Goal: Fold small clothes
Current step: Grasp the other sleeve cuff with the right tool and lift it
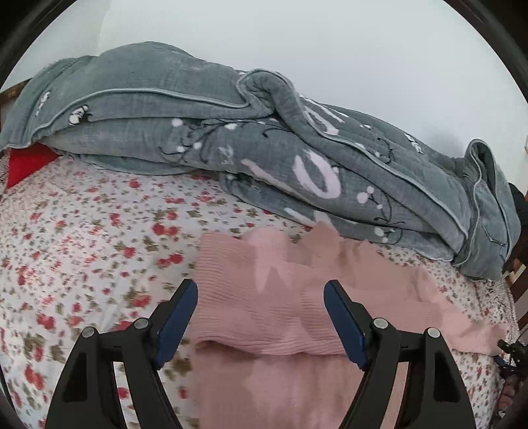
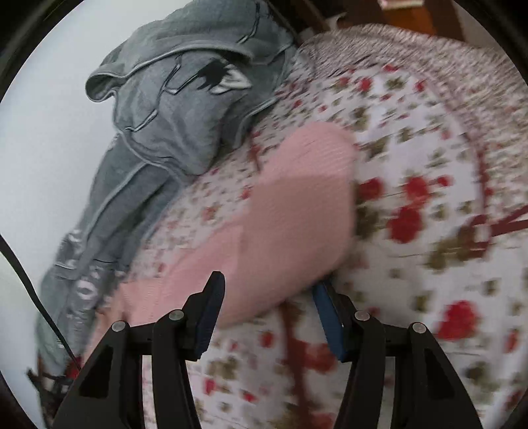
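Note:
A pink knit garment [image 1: 250,264] lies folded on the floral bedsheet [image 1: 82,247], its folded edge nearest the camera. My left gripper [image 1: 260,293] hovers just above it, open wide, with nothing pinched between the blue pads. In the right wrist view the same pink garment [image 2: 297,204] stretches away over the sheet, blurred by motion. My right gripper [image 2: 269,290] is at its near edge with the jaws apart. The cloth's rim shows between them and overlaps the right fingertip [image 2: 325,297]. The pads do not press on it.
A rumpled grey quilt [image 1: 165,109] with white lettering runs along the far side of the bed, close behind the garment, and shows as a grey quilt [image 2: 178,109] at the upper left. A red item [image 1: 26,161] peeks out beneath it. Wooden furniture [image 2: 412,13] stands beyond the bed's edge.

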The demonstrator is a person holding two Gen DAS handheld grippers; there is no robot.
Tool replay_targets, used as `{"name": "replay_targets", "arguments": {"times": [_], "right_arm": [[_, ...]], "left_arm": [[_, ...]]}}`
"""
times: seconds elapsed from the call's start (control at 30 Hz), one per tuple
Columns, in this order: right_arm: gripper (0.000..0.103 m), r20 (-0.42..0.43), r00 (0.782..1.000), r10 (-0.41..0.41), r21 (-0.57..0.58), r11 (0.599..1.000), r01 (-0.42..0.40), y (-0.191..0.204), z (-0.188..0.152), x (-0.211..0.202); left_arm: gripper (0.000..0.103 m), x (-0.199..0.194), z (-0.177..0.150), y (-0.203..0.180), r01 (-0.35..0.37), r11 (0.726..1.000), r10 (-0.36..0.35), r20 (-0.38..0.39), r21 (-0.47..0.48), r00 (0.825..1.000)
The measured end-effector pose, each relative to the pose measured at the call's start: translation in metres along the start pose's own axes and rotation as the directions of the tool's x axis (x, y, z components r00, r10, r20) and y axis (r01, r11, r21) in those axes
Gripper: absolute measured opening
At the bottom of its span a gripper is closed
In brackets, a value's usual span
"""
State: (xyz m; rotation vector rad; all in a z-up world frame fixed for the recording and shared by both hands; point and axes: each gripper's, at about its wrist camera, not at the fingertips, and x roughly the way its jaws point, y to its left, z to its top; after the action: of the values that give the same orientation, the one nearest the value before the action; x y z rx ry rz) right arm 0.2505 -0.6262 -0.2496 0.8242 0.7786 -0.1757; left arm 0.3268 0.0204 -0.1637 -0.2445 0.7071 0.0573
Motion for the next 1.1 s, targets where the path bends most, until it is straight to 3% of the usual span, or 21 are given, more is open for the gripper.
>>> {"name": "replay_targets", "arguments": {"times": [0.07, 0.13, 0.2, 0.3, 0.4, 0.47, 0.57, 0.6, 0.67, 0.73, 0.8, 0.9, 0.97, 1.0, 1.03, 1.1], "right_arm": [[0.045, 0.022, 1.0, -0.005, 0.011, 1.0, 0.004, 0.002, 0.007, 0.008], [0.013, 0.033, 0.999, -0.011, 0.046, 0.999, 0.009, -0.005, 0.017, 0.012], [0.011, 0.075, 0.997, 0.022, 0.073, 0.997, -0.028, -0.014, 0.026, 0.005], [0.009, 0.18, 0.984, 0.004, 0.028, 1.0, -0.009, -0.016, 0.039, -0.018], [0.01, 0.186, 0.983, -0.002, -0.023, 1.0, 0.007, -0.009, 0.043, -0.022], [0.01, 0.187, 0.981, -0.051, -0.038, 0.998, 0.06, -0.007, 0.038, -0.02], [0.012, 0.281, 0.957, -0.065, -0.031, 0.997, 0.077, -0.016, 0.029, -0.042], [0.018, 0.271, 0.959, -0.085, -0.014, 0.996, 0.092, -0.02, 0.03, -0.044], [0.019, 0.25, 0.962, -0.106, 0.02, 0.994, 0.104, -0.028, 0.031, -0.042], [0.031, 0.176, 0.98, -0.094, 0.04, 0.995, 0.088, -0.035, 0.032, -0.031], [0.031, 0.148, 0.984, -0.1, 0.064, 0.994, 0.091, -0.04, 0.03, -0.024], [0.031, 0.186, 0.973, -0.136, 0.081, 0.989, 0.123, -0.042, 0.03, -0.023], [0.028, 0.222, 0.96, -0.169, 0.107, 0.983, 0.148, -0.044, 0.033, -0.026], [0.01, 0.237, 0.954, -0.183, 0.098, 0.982, 0.164, -0.042, 0.035, -0.027], [0.005, 0.249, 0.95, -0.189, 0.059, 0.982, 0.18, -0.035, 0.037, -0.03], [0.005, 0.301, 0.934, -0.191, -0.038, 0.977, 0.212, -0.01, 0.034, -0.041]], "left_arm": [[0.078, 0.001, 0.001, -0.008, 0.01, 1.0, -0.01, -0.003, 0.002, 1.0], [0.078, 0.0, 0.002, -0.012, 0.016, 1.0, -0.017, 0.001, 0.007, 1.0], [0.078, -0.005, 0.002, -0.015, 0.011, 1.0, -0.011, 0.013, 0.02, 1.0], [0.078, -0.012, 0.005, -0.013, -0.012, 0.999, 0.011, 0.033, 0.038, 0.999], [0.078, -0.015, 0.007, -0.005, -0.024, 0.999, 0.023, 0.041, 0.033, 0.999], [0.078, -0.015, 0.007, 0.0, -0.031, 0.999, 0.03, 0.042, 0.019, 0.999], [0.078, -0.016, 0.008, 0.008, -0.03, 1.0, 0.03, 0.032, -0.004, 0.999], [0.078, -0.016, 0.008, 0.01, -0.027, 1.0, 0.027, 0.03, 0.0, 0.999], [0.078, -0.017, 0.008, 0.01, -0.04, 0.999, 0.039, 0.037, 0.011, 0.999], [0.078, -0.018, 0.009, 0.011, -0.043, 0.999, 0.042, 0.042, 0.013, 0.998], [0.078, -0.019, 0.009, 0.013, -0.035, 0.999, 0.035, 0.041, 0.001, 0.999], [0.078, -0.023, 0.009, 0.016, -0.04, 0.999, 0.04, 0.046, 0.003, 0.998], [0.078, -0.028, 0.009, 0.021, -0.065, 0.998, 0.064, 0.055, 0.016, 0.996], [0.078, -0.03, 0.01, 0.025, -0.08, 0.997, 0.079, 0.059, 0.019, 0.995], [0.078, -0.031, 0.01, 0.029, -0.09, 0.996, 0.089, 0.061, 0.02, 0.994], [0.078, -0.036, 0.011, 0.042, -0.115, 0.993, 0.114, 0.068, 0.015, 0.991]]}}
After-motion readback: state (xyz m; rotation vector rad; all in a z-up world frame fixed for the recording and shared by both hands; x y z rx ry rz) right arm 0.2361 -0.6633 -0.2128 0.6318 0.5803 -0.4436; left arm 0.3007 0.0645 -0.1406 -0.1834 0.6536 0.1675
